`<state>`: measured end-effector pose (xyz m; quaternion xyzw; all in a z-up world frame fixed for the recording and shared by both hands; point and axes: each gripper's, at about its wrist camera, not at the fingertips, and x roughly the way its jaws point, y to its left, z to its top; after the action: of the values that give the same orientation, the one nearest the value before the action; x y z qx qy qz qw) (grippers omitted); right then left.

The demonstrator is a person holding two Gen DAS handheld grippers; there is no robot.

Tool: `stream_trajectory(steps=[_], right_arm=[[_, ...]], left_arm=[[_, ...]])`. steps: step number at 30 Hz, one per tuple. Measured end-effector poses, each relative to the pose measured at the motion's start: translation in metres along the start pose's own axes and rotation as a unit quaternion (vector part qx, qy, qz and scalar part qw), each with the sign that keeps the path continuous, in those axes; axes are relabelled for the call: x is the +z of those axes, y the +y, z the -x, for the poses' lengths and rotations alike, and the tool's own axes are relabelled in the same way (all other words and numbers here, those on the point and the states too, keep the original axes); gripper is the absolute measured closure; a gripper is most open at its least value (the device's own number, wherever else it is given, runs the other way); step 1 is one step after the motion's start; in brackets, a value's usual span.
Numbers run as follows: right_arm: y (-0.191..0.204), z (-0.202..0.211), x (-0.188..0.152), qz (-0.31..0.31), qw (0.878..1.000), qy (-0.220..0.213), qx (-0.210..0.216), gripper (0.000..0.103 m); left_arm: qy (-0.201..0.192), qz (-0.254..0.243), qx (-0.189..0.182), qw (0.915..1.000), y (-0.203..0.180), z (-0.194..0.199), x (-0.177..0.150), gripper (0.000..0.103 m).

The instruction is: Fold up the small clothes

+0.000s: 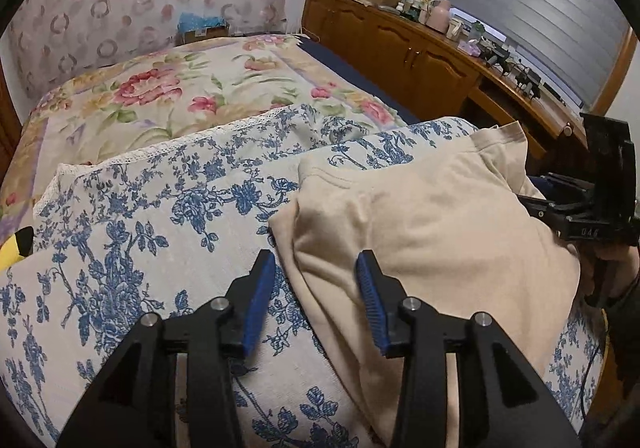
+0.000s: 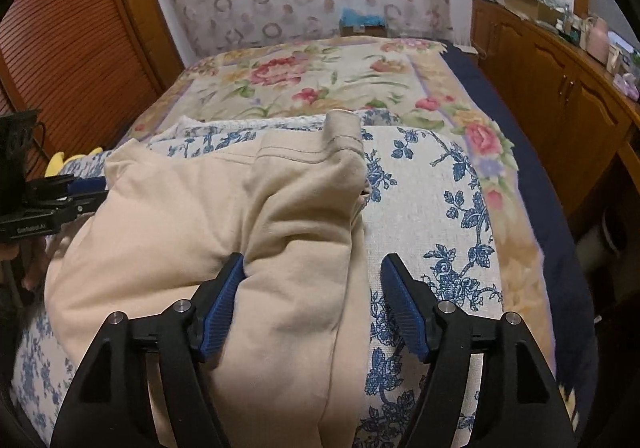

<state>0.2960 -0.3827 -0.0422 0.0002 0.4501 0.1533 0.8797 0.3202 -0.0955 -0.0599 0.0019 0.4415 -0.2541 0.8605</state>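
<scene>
Garment: beige cloth (image 1: pixel 432 215) lying rumpled on a blue-flowered cover (image 1: pixel 132 248)
Left gripper (image 1: pixel 316 268): jaws apart, straddling the cloth's left edge, right pad over the cloth
Right gripper (image 1: pixel 560 207): at the cloth's right side, hand (image 1: pixel 612 268) beneath
Background: flowered blanket (image 1: pixel 180 95), wooden cabinet (image 1: pixel 400 51)

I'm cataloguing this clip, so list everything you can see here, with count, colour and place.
beige garment: one, cream, bunched on the blue-flowered cover
blue-flowered cover: one, white and blue, near end of bed
floral blanket: one, pink and cream, far end of bed
yellow plush: one, yellow, left edge of bed
wooden cabinet: one, brown, cluttered top, right of bed
cardboard box: one, blue contents, beyond the bed
louvred door: one, brown, left of bed
left tool: open over garment's left edge
right tool: open, garment fold between pads
</scene>
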Motion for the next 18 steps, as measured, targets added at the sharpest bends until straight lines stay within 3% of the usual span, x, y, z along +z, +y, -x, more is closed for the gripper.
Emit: stream_trajectory(steps=[4, 9, 14, 15, 17, 18], right_arm=[[0.007, 0.000, 0.000, 0.010, 1.000, 0.004, 0.012, 0.032], [0.013, -0.001, -0.003, 0.020, 1.000, 0.003, 0.024, 0.042], [0.018, -0.003, -0.004, 0.027, 0.998, 0.006, 0.053, 0.067], [0.018, -0.004, -0.004, 0.025, 0.998, 0.006, 0.058, 0.070], [0.016, -0.004, -0.004, 0.020, 0.997, 0.004, 0.076, 0.081], [0.016, -0.004, -0.005, 0.018, 0.997, 0.002, 0.080, 0.082]], left_arm=[[0.005, 0.007, -0.010, 0.9999, 0.000, 0.001, -0.001, 0.062], [0.009, 0.013, -0.020, 0.9997, -0.003, 0.000, 0.000, 0.062], [0.005, 0.012, -0.025, 0.9996, -0.007, -0.005, 0.004, 0.063], [0.005, 0.011, -0.028, 0.9995, -0.008, -0.005, 0.005, 0.068], [0.012, 0.019, -0.058, 0.9981, -0.008, -0.008, 0.005, 0.093], [0.011, 0.025, -0.063, 0.9976, -0.009, -0.007, 0.005, 0.094]])
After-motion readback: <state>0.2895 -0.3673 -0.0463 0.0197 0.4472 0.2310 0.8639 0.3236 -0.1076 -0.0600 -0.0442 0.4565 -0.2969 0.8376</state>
